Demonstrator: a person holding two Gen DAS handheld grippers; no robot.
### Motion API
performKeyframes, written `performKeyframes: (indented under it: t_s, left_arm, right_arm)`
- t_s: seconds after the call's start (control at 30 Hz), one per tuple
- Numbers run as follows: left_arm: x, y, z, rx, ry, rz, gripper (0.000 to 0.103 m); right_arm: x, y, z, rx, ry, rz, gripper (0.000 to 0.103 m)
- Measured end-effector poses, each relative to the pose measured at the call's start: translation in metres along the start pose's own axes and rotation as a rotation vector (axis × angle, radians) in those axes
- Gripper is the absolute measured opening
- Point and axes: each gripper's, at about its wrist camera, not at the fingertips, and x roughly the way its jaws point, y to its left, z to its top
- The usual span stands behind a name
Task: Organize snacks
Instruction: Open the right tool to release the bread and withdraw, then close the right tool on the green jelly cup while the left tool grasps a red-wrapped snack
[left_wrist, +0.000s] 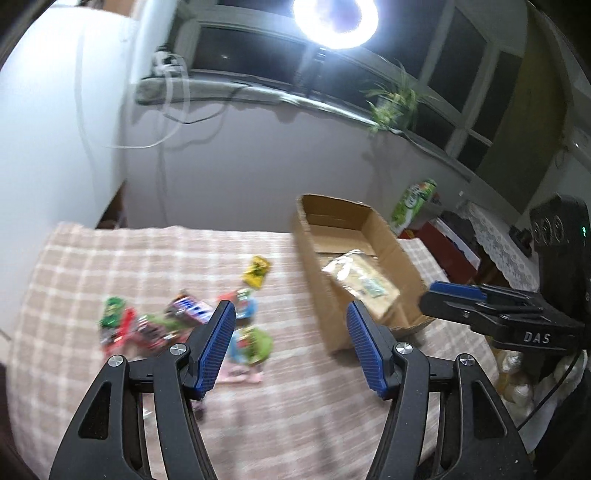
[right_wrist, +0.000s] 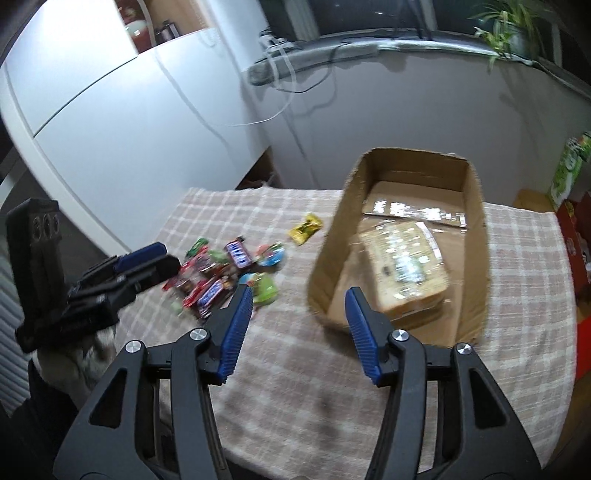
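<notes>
Looks like someone's home: checked tablecloth (right_wrist: 517, 266), white fridge (right_wrist: 122, 122) off left, potted plant (left_wrist: 393, 101) on the windowsill ahead.

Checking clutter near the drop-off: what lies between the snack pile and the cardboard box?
One yellow snack packet lies apart on the checked cloth, between the snack pile and the cardboard box; otherwise bare cloth. Clearest in the right wrist view.

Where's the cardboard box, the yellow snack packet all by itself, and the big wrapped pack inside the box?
cardboard box (right_wrist: 334, 236): right wrist view, on its left outer wall.
yellow snack packet (right_wrist: 305, 229): right wrist view, middle of the wrapper.
big wrapped pack (right_wrist: 404, 266): right wrist view, on its top face.
</notes>
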Motion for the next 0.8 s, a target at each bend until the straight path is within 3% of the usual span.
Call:
performKeyframes:
  t_s: [0.23, 0.43, 0.53, 0.8]
  left_arm:
    - [-0.030, 0.050, -0.022, -0.074, -0.009, 0.077, 0.062]
    - [-0.041, 0.087, -0.043, -0.124, 0.008, 0.137, 0.062]
    - [-0.041, 0.101, -0.052, -0.139, 0.021, 0.161, 0.064]
    - [-0.030, 0.112, -0.067, -0.112, 0.059, 0.190, 0.068]
  right_arm:
    - [0.021, 0.034, -0.005, -0.060, 0.049, 0.057, 0.055]
    - [0.048, 0.058, -0.003, -0.089, 0.087, 0.071, 0.064]
    - [0.066, 0.071, -0.003, -0.136, 0.096, 0.021, 0.072]
    - [0.112, 0.082, -0.010, -0.206, 0.143, -0.082, 0.073]
